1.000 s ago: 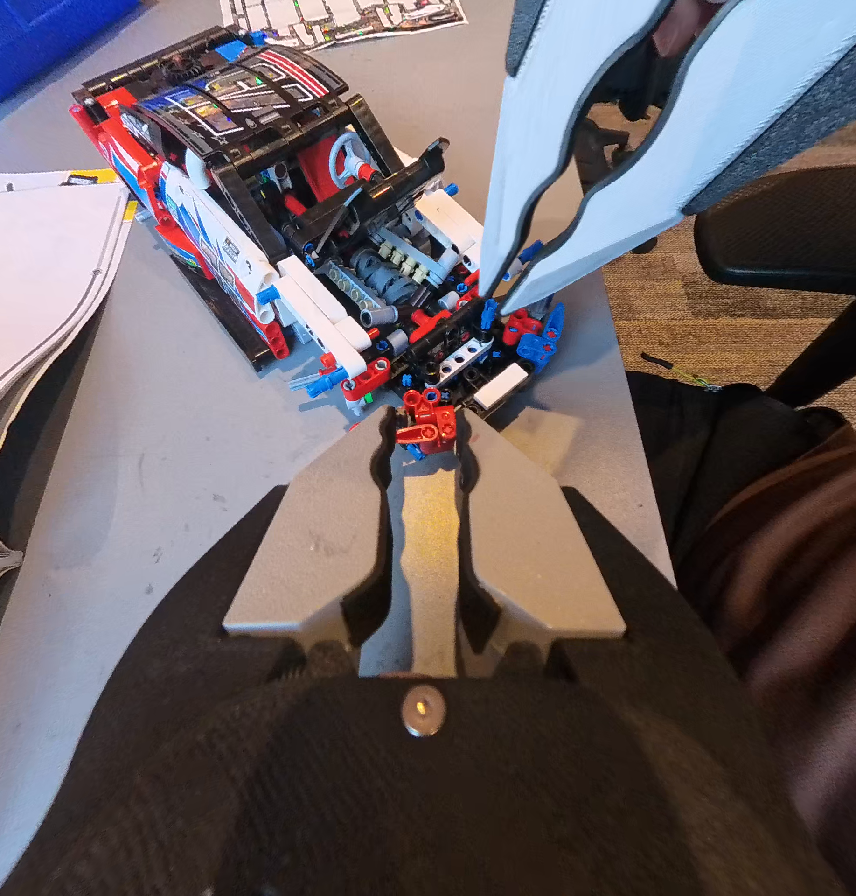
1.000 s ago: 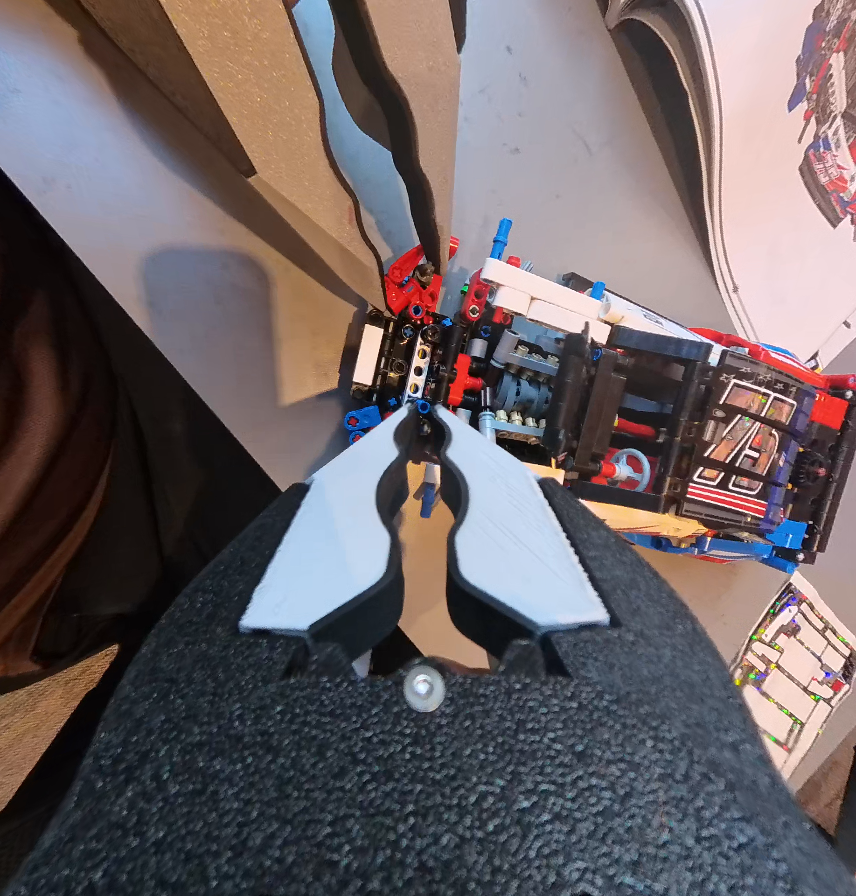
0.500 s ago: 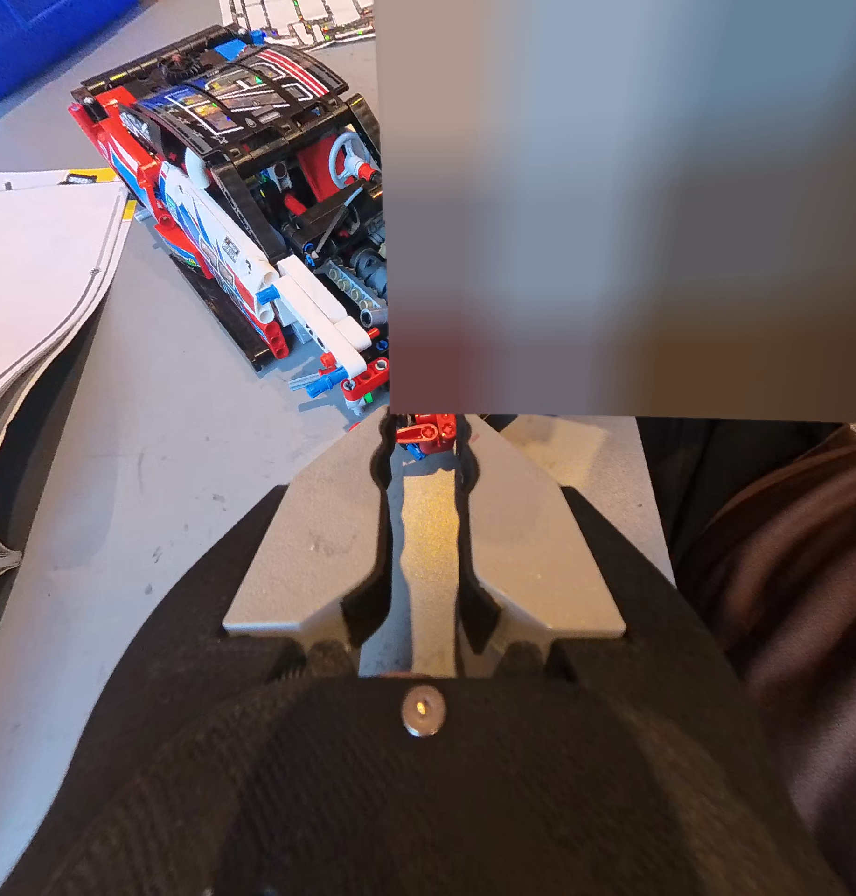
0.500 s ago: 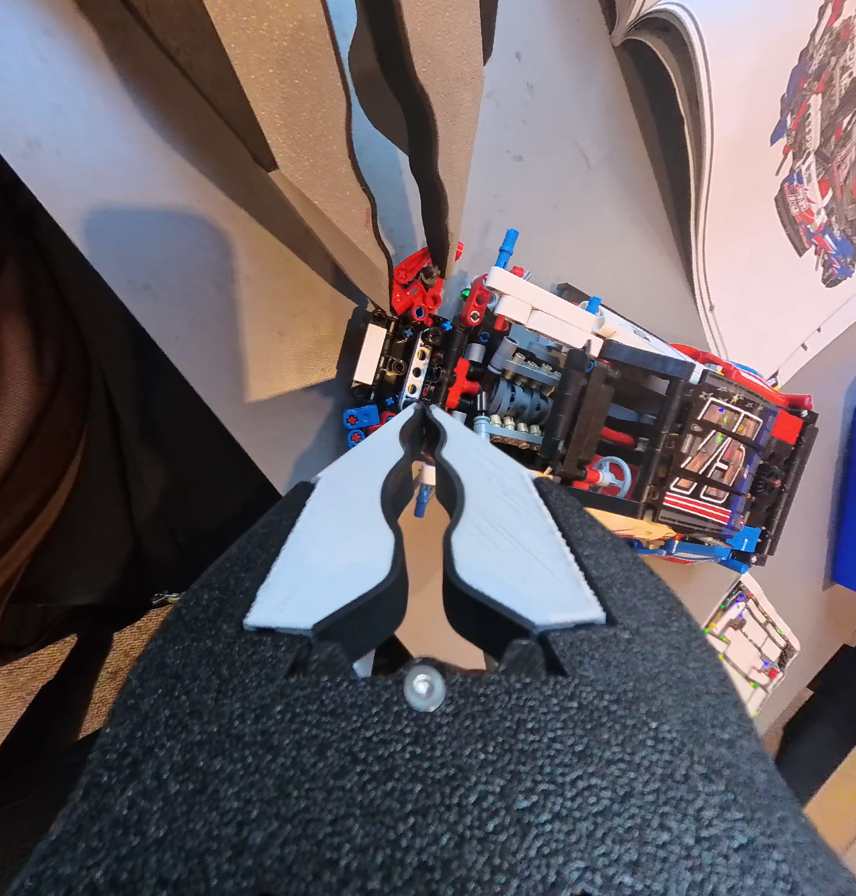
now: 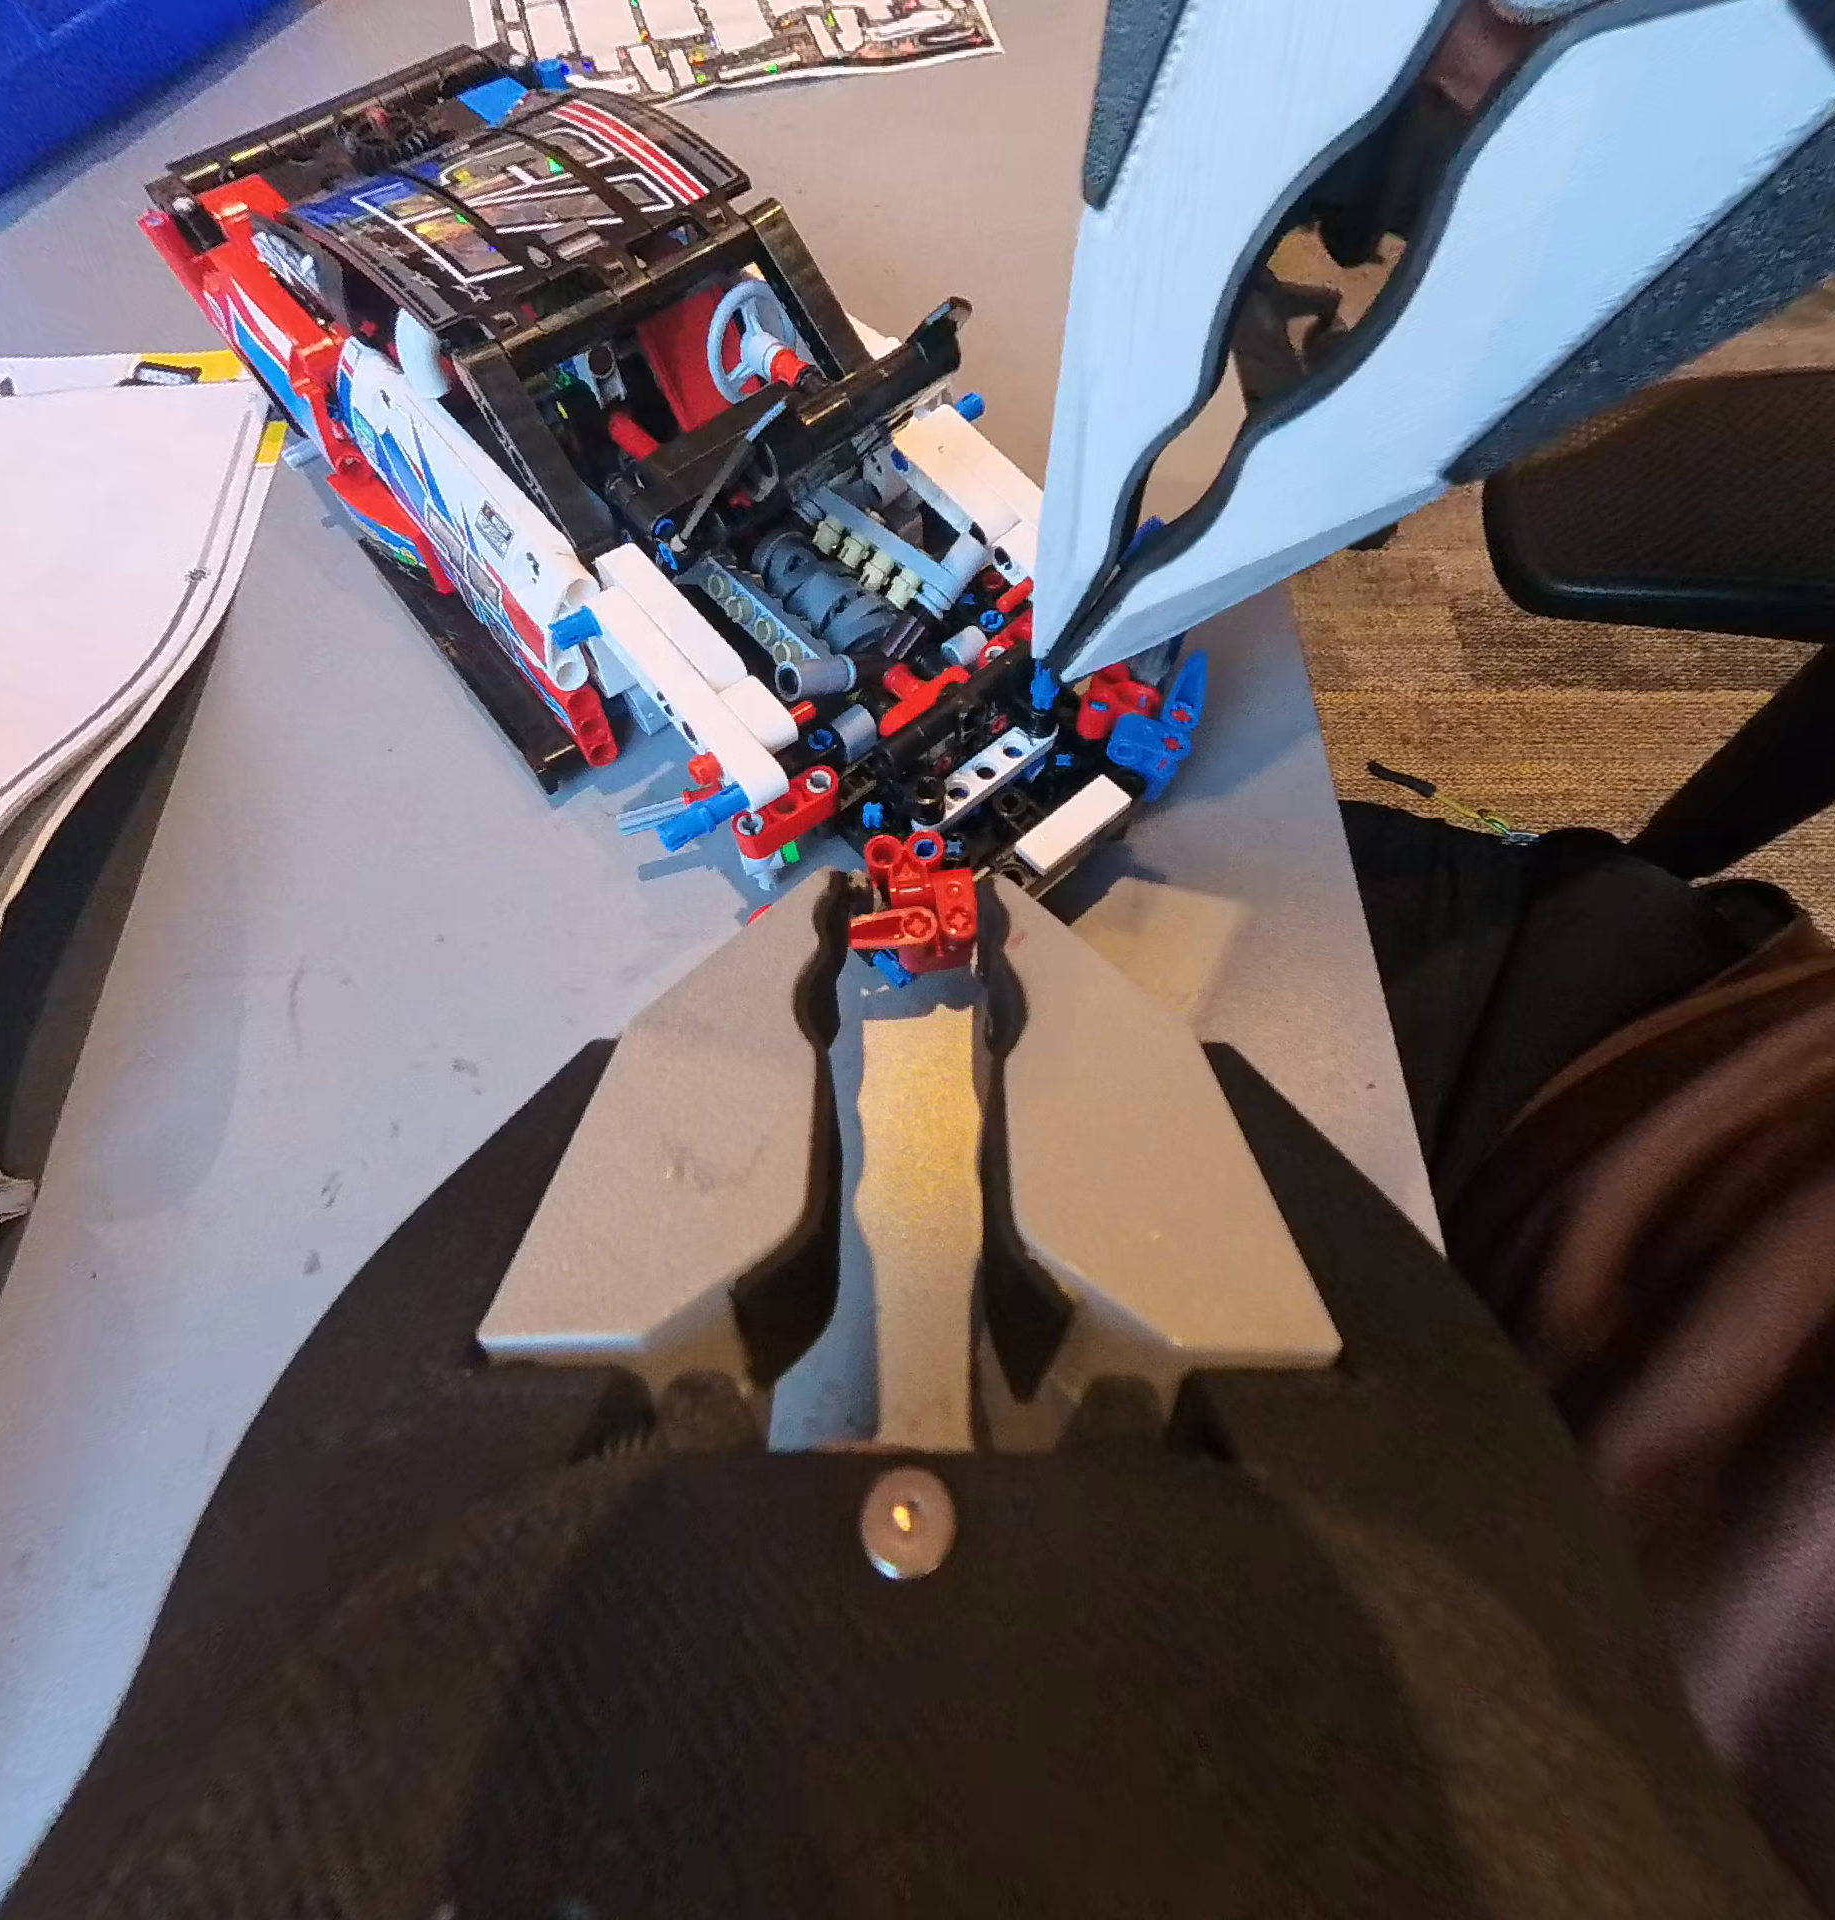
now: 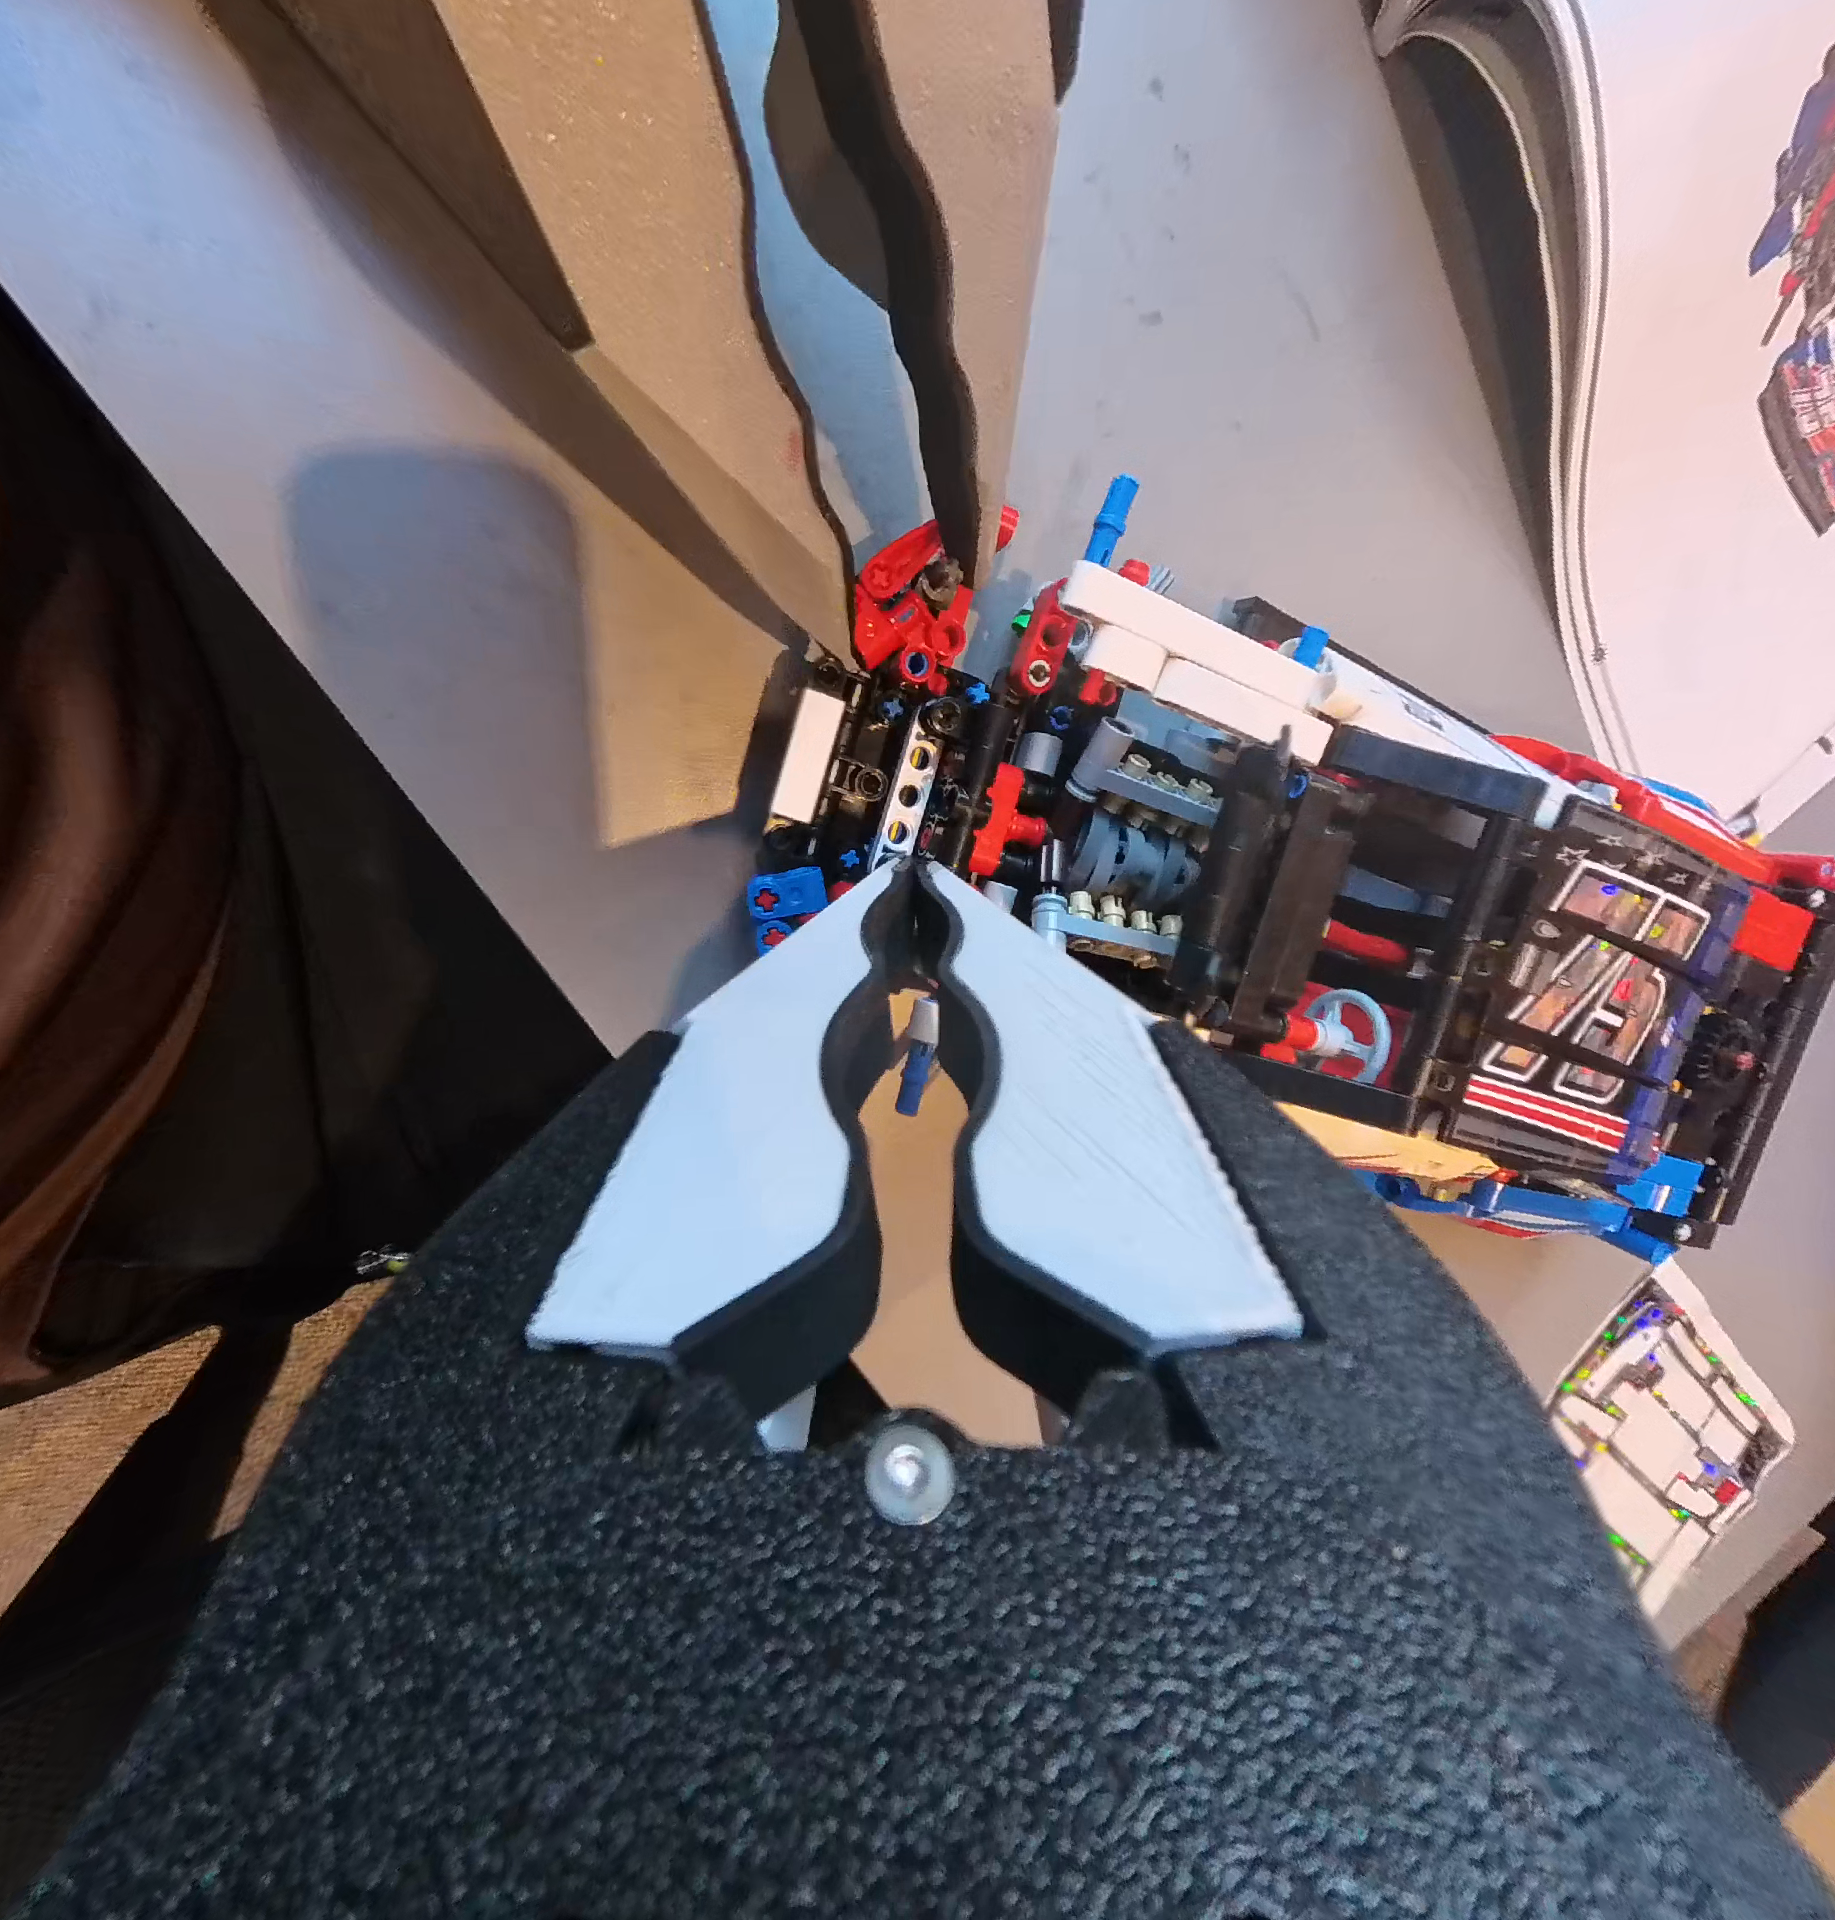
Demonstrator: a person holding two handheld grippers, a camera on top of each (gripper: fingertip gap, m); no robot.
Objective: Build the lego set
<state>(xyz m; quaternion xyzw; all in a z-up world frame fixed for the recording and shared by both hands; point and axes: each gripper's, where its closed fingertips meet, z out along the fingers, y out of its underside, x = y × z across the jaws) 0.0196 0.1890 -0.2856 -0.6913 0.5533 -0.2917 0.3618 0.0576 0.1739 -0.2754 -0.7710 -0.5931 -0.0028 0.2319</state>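
Grey table (image 5: 352,935) under us: our left gripper (image 5: 908,914) still clamps the red connector (image 5: 918,909); our right gripper (image 6: 911,878) has pinched shut on the car's (image 5: 580,436) blue pin (image 5: 1041,686), seating it.

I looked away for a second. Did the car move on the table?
No. The car sits in the same spot beside the open booklet on the table.

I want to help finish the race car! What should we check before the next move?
1. Left gripper shut on the red piece: ok.
2. Right gripper pinching the small blue pin: ok.
3. Pin seated fully in the car: cannot tell.
4. Car resting flat on the table: ok.
5. Grippers apart from each other: ok.
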